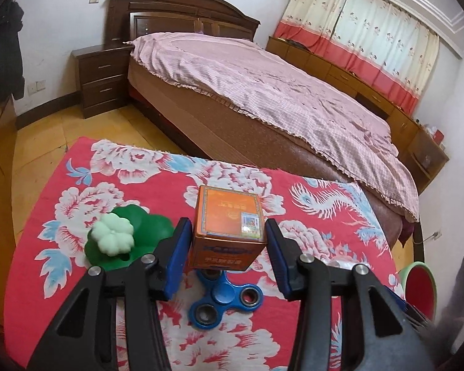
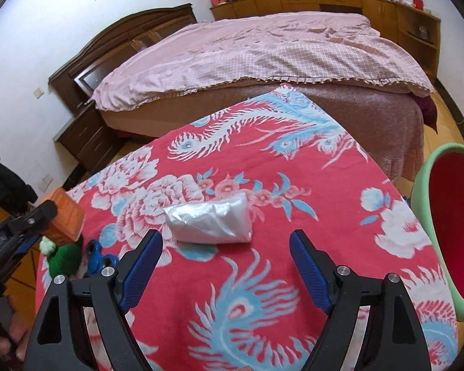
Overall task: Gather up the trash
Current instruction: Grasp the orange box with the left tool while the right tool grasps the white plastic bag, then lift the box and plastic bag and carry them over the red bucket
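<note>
The orange box looks like printed cardboard with a slight sheen. The surface wears a soft, matt red floral cloth. The clear bag is thin, crinkled, glossy plastic. The blue spinner is smooth shiny plastic with metal rings. The green leaf dish looks like smooth plastic, with a pale matt flower on it. Each hand-held gripper is matt black plastic with textured blue pads and bright metal pins. The bin has a smooth green rim.

One orange box, one plastic packet, one spinner (blue), one green toy.
</note>
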